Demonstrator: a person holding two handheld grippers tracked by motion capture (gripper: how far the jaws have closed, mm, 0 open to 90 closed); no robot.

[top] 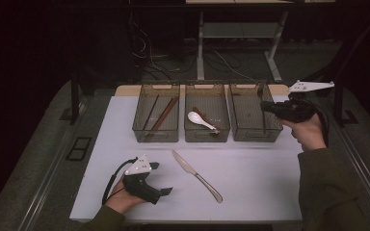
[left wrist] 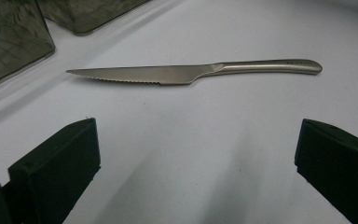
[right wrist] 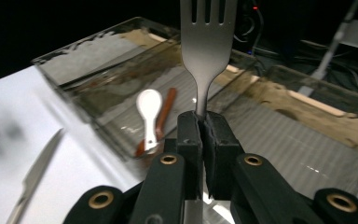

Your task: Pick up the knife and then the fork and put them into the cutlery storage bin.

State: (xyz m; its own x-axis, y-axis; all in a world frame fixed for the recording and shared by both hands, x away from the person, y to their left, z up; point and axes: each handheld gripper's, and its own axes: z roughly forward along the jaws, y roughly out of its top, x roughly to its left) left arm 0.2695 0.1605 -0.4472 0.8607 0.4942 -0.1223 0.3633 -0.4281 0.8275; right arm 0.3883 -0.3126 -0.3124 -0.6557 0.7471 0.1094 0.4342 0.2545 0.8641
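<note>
Three bins [top: 207,119] sit ahead; right gripper [right wrist: 200,122], jaws clamped on the fork [right wrist: 208,42], should lower it flat into the rightmost bin [top: 253,115], while left gripper [left wrist: 196,154] waits wide open and empty-handed.

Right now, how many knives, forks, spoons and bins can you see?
Knife: 1
Fork: 1
Spoons: 2, one white, one brown
Bins: 3
Total: 7
</note>
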